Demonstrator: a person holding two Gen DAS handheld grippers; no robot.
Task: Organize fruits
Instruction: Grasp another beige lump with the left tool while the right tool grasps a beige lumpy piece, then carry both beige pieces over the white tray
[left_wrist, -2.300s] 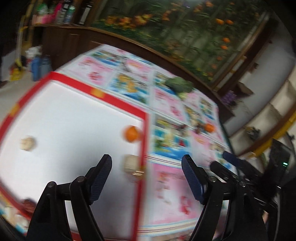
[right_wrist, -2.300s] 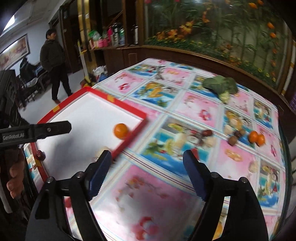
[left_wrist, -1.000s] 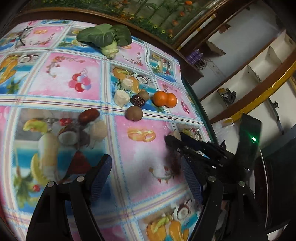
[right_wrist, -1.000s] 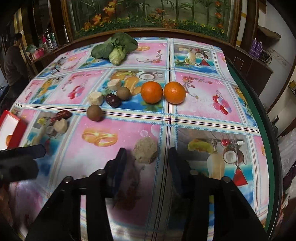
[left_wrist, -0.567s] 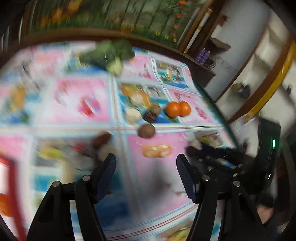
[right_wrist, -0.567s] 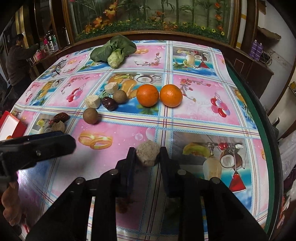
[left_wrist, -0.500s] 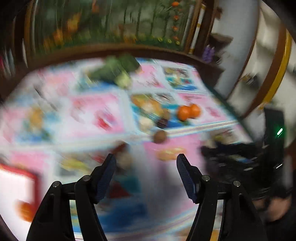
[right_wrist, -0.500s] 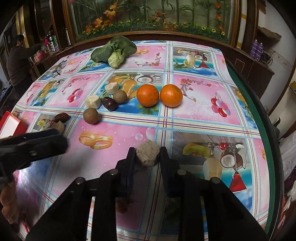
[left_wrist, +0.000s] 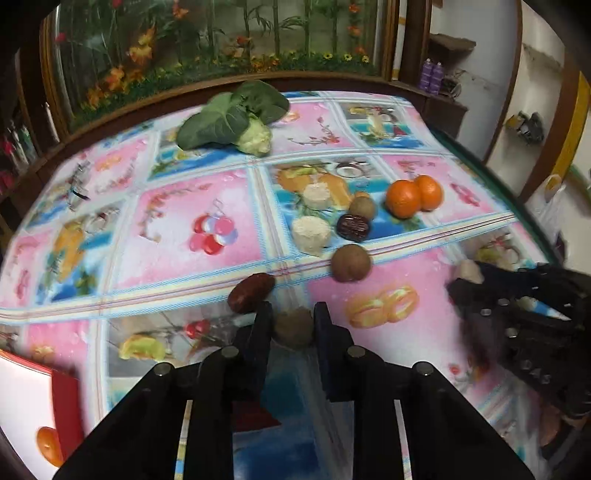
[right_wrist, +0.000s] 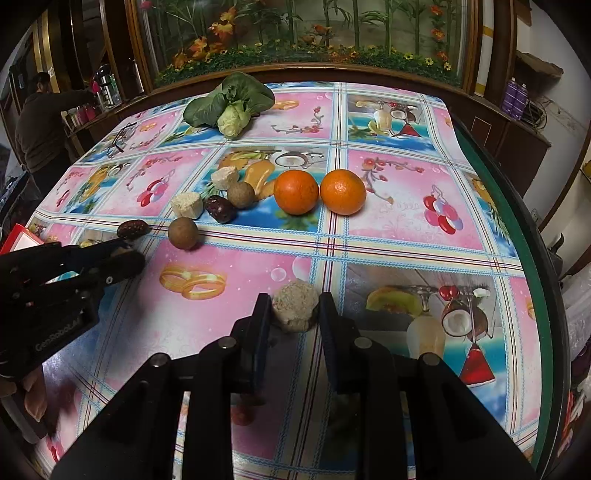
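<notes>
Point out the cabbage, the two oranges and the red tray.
cabbage (right_wrist: 232, 120): right wrist view, pale stem end.
oranges (right_wrist: 296, 192): right wrist view, left orange's middle.
red tray (left_wrist: 66, 410): left wrist view, red rim.

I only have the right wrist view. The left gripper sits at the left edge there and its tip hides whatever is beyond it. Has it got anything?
Observer: Yes. In the left wrist view the left gripper is shut on a brown lump, with a date just beyond it to the left.
Operator: Good. My right gripper has the pale lump. I see only a corner of the tray; is anything in it?
Observer: One orange lies in the tray, close to its red rim.
</notes>
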